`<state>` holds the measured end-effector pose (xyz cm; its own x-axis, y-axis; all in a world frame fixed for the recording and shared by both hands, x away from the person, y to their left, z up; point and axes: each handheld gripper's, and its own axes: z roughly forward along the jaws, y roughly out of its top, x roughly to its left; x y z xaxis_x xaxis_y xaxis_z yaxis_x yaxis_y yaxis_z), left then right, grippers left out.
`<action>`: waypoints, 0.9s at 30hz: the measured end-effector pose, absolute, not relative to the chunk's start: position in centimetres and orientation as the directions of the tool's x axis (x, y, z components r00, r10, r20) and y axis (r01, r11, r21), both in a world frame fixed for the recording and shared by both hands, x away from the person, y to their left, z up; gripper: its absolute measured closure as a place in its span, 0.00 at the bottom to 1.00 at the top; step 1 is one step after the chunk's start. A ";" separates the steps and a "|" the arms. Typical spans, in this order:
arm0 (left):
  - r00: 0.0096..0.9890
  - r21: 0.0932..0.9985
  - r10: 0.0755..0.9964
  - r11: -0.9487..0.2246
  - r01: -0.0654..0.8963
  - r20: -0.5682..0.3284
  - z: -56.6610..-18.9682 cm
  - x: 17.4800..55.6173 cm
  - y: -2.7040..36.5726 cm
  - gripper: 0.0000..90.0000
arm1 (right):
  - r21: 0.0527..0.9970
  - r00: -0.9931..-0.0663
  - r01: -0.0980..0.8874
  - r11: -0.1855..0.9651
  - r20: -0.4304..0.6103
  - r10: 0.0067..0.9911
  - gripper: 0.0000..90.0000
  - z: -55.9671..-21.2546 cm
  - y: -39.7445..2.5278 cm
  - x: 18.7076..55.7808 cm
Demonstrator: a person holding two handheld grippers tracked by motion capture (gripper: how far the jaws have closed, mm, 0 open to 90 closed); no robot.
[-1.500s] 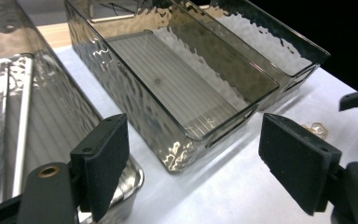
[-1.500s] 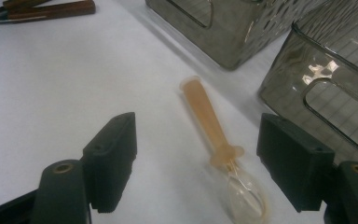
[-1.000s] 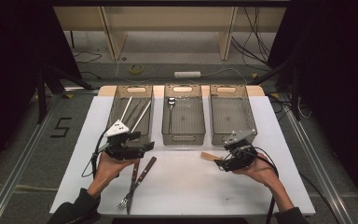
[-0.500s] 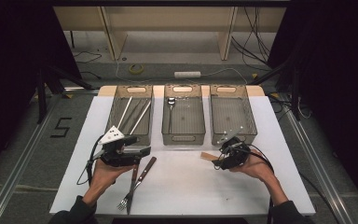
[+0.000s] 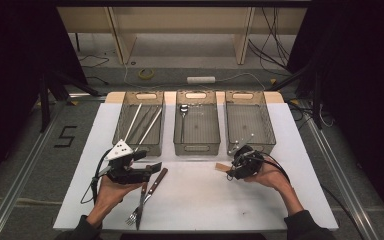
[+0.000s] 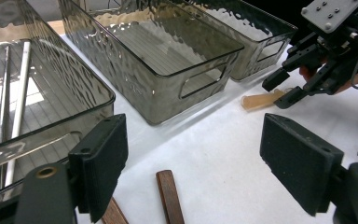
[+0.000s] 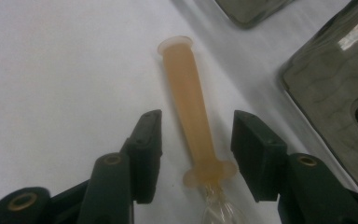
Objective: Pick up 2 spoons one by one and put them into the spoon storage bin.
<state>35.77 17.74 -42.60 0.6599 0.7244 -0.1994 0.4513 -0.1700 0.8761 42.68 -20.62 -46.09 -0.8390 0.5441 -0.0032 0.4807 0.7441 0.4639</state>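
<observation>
White table point(image 5: 280, 200) bears three bins point(image 5: 196, 145), fork point(image 5: 136, 216), knife point(image 5: 156, 181), orange-handled utensil point(image 5: 222, 166).

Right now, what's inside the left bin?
The left bin holds long metal utensils lying lengthwise; two or three shafts show through its clear wall. Their near ends are covered by the left gripper, so I can't tell what type they are.

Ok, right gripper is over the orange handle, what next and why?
Probably close the right gripper on the orange handle. Its jaws stand open on either side of the handle, which lies flat on the table between them, apart from both pads.
</observation>
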 end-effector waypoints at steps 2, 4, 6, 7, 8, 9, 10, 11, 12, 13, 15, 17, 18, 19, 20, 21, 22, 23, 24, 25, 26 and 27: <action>0.657 0.875 0.727 -0.168 0.454 -0.201 -42.6 35.6 17.7 0.25 | 0.456 -0.837 0.485 0.746 -0.004 0.547 0.63 -46.2 -20.6 42.7; 0.658 0.875 0.726 -0.172 0.452 -0.197 -42.6 35.6 17.7 0.25 | 0.454 -0.837 0.486 0.747 -0.003 0.547 0.64 -46.3 -20.5 42.8; 0.659 0.874 0.727 -0.180 0.452 -0.191 -42.7 35.4 17.6 0.25 | 0.445 -0.836 0.493 0.748 0.004 0.548 0.65 -46.3 -20.5 42.9; 0.658 0.873 0.729 -0.182 0.452 -0.189 -42.7 35.4 17.6 0.25 | 0.443 -0.837 0.492 0.749 0.003 0.548 0.65 -46.4 -20.5 42.9; 0.658 0.874 0.729 -0.181 0.451 -0.189 -42.7 35.3 17.6 0.25 | 0.448 -0.839 0.485 0.751 -0.002 0.544 0.66 -46.5 -20.5 42.9; 0.657 0.874 0.730 -0.181 0.451 -0.188 -42.7 35.3 17.6 0.25 | 0.448 -0.839 0.485 0.751 -0.003 0.543 0.67 -46.5 -20.5 43.0; 0.659 0.873 0.729 -0.185 0.451 -0.186 -42.7 35.2 17.6 0.25 | 0.446 -0.838 0.488 0.751 -0.003 0.546 0.67 -46.5 -20.5 43.0; 0.657 0.872 0.730 -0.184 0.453 -0.187 -42.7 35.2 17.6 0.25 | 0.439 -0.839 0.487 0.755 -0.005 0.545 0.68 -46.6 -20.5 43.0; 0.656 0.871 0.731 -0.185 0.454 -0.187 -42.7 35.1 17.7 0.25 | 0.442 -0.837 0.490 0.752 -0.004 0.547 0.69 -46.6 -20.5 43.1; 0.655 0.871 0.732 -0.184 0.456 -0.188 -42.7 35.1 17.7 0.25 | 0.441 -0.836 0.490 0.752 -0.006 0.549 0.69 -46.6 -20.5 43.0; 0.657 0.868 0.731 -0.189 0.458 -0.188 -42.8 35.1 17.7 0.25 | 0.442 -0.840 0.482 0.757 -0.014 0.543 0.70 -46.6 -20.5 43.0; 0.659 0.868 0.731 -0.199 0.455 -0.178 -42.8 35.2 17.6 0.25 | 0.439 -0.839 0.483 0.757 -0.014 0.544 0.73 -46.6 -20.4 42.9; 0.660 0.868 0.731 -0.205 0.452 -0.172 -42.9 35.2 17.6 0.25 | 0.439 -0.840 0.482 0.758 -0.015 0.543 0.74 -46.6 -20.4 42.9; 0.661 0.869 0.731 -0.206 0.450 -0.169 -42.9 35.2 17.6 0.25 | 0.436 -0.842 0.480 0.761 -0.016 0.540 0.74 -46.5 -20.4 42.9; 0.663 0.868 0.730 -0.209 0.450 -0.168 -42.9 35.2 17.6 0.25 | 0.438 -0.840 0.481 0.759 -0.015 0.542 0.76 -46.5 -20.4 42.8; 0.663 0.868 0.730 -0.209 0.450 -0.168 -42.9 35.3 17.6 0.25 | 0.432 -0.844 0.476 0.766 -0.019 0.536 0.77 -46.5 -20.3 42.8; 0.662 0.868 0.730 -0.209 0.450 -0.168 -42.9 35.3 17.5 0.25 | 0.436 -0.848 0.470 0.768 -0.020 0.530 0.79 -46.5 -20.3 42.8; 0.661 0.868 0.731 -0.208 0.452 -0.169 -42.9 35.3 17.5 0.25 | 0.431 -0.849 0.468 0.771 -0.023 0.528 0.80 -46.5 -20.2 42.7; 0.662 0.868 0.731 -0.210 0.450 -0.166 -42.9 35.2 17.5 0.25 | 0.428 -0.851 0.467 0.774 -0.023 0.525 0.81 -46.5 -20.2 42.7; 0.662 0.869 0.731 -0.210 0.448 -0.164 -42.9 35.2 17.5 0.25 | 0.428 -0.850 0.466 0.774 -0.025 0.526 0.82 -46.5 -20.1 42.6; 0.662 0.869 0.731 -0.211 0.447 -0.163 -42.9 35.2 17.5 0.25 | 0.429 -0.855 0.456 0.780 -0.033 0.518 0.83 -46.5 -20.1 42.6; 0.662 0.869 0.732 -0.212 0.447 -0.162 -42.9 35.2 17.5 0.25 | 0.427 -0.856 0.455 0.781 -0.032 0.516 0.84 -46.5 -20.0 42.6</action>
<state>35.22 17.51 -42.94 0.6622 0.7316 -0.1620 0.4466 -0.2116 0.8694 42.56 -20.03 -46.48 -0.8563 0.5156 -0.0317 0.4547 0.7814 0.4273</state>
